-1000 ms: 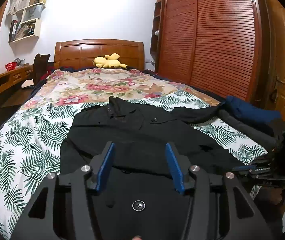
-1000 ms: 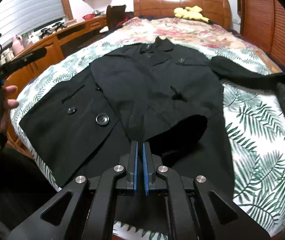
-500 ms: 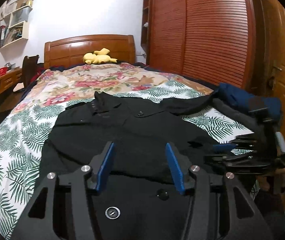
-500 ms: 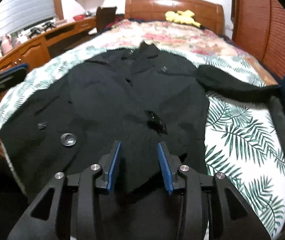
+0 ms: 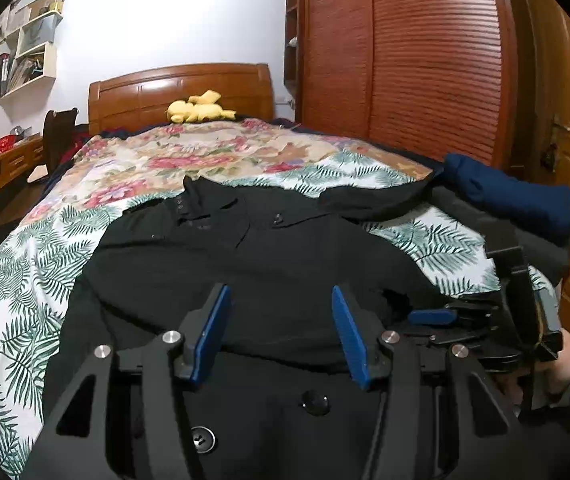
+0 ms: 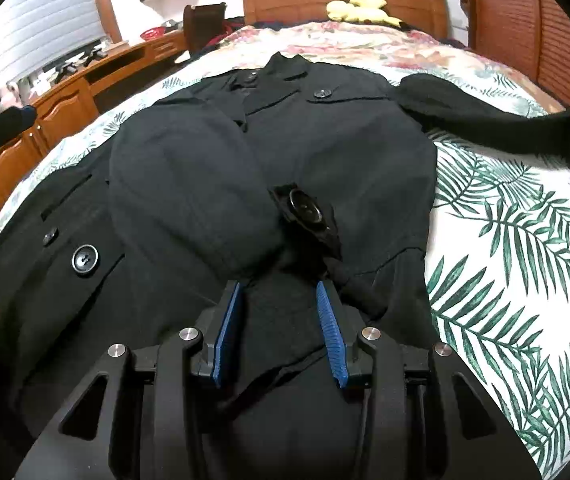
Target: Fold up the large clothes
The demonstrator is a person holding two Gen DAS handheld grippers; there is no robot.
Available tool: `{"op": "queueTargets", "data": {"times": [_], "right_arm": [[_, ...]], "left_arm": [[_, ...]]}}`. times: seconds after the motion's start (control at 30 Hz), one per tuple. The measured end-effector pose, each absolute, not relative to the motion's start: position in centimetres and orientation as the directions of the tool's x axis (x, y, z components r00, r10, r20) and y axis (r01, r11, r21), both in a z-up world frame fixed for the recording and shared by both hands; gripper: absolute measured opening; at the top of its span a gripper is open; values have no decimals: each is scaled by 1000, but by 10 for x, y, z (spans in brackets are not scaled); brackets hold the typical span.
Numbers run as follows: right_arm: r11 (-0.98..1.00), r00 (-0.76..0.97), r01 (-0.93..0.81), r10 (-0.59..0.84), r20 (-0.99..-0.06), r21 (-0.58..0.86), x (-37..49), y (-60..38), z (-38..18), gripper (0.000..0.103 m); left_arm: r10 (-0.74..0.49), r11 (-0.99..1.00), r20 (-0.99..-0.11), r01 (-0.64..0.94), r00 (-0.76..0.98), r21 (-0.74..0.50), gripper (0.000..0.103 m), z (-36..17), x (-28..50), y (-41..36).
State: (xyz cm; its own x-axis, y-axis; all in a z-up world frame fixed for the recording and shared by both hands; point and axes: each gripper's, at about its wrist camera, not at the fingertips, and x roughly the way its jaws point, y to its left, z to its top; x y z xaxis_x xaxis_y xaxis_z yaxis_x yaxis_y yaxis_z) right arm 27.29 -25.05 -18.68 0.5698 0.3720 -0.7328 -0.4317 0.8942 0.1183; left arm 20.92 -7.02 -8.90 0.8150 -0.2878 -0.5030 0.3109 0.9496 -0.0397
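A large black coat (image 5: 245, 264) lies flat on the bed, collar toward the headboard, with one sleeve folded across its front (image 6: 189, 192) and the other sleeve (image 6: 485, 116) stretched out to the right. My left gripper (image 5: 281, 320) is open and empty just above the coat's lower front. My right gripper (image 6: 279, 320) is open, low over the folded sleeve's cuff with a buttoned tab (image 6: 305, 212) just ahead; it also shows in the left wrist view (image 5: 429, 316) at the coat's right edge.
The bed (image 5: 17, 280) has a palm-leaf sheet and a floral cover. A yellow plush toy (image 5: 197, 112) lies by the headboard. Dark blue and grey clothes (image 5: 509, 196) are piled at the bed's right edge. A wooden desk (image 6: 69, 92) runs along the left, a wardrobe (image 5: 425, 60) on the right.
My right gripper opened, let go of the coat's sleeve and dropped lower toward the coat. My left gripper stayed open and swung a little to the right.
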Motion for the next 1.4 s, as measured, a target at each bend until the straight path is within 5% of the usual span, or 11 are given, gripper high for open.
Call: {"op": "queueTargets", "data": {"times": [0.4, 0.9, 1.4], "right_arm": [[890, 590, -437, 394, -705, 132, 267, -253, -189, 39], [892, 607, -435, 390, -693, 122, 264, -251, -189, 39], [910, 625, -404, 347, -699, 91, 261, -250, -175, 39]], "left_arm": [[-310, 938, -558, 342, 770, -49, 52, -87, 222, -74], [-343, 928, -501, 368, 795, -50, 52, -108, 273, -76], [-377, 922, -531, 359, 759, -142, 52, -140, 288, -64]]}}
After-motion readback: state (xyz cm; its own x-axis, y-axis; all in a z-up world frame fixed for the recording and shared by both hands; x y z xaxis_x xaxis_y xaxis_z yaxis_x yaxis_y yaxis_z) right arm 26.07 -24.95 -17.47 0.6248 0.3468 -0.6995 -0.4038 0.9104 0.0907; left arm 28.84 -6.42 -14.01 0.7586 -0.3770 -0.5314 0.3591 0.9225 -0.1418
